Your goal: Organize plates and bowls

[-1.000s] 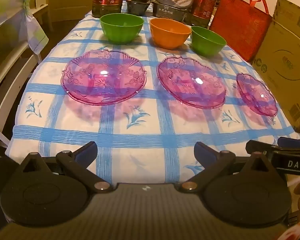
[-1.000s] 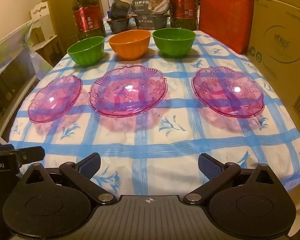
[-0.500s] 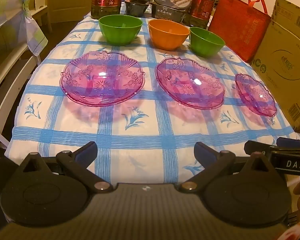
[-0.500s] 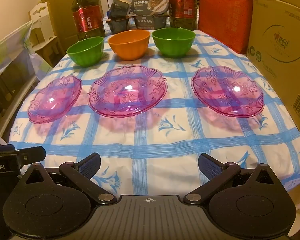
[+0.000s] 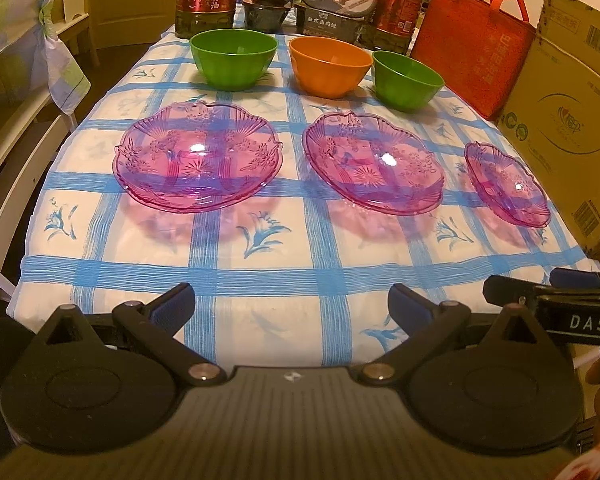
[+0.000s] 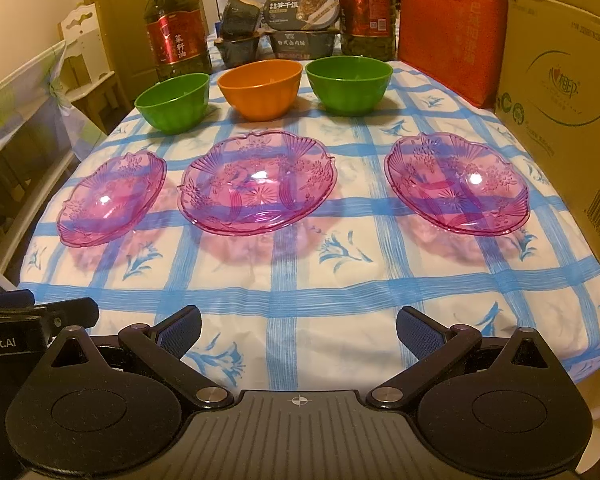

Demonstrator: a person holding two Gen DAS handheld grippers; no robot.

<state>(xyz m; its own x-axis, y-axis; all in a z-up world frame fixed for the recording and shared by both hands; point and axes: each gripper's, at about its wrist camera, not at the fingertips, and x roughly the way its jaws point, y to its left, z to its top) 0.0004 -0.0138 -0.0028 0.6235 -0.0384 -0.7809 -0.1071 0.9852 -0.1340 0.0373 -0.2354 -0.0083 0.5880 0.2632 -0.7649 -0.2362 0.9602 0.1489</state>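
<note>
Both grippers (image 5: pixel 291 302) (image 6: pixel 298 325) wide apart, empty.

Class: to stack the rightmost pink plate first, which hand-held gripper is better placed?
Probably right: the right hand-held gripper is open and faces that plate more directly than the left.

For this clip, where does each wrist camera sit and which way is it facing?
Left wrist: behind the open left tongs at the table's near edge, facing the left pink plate; the right tongs show at right.
Right wrist: behind the open right tongs, facing the middle pink plate; the left tongs poke in at left.
Shared: three plates, three bowls including the orange bowl.
</note>
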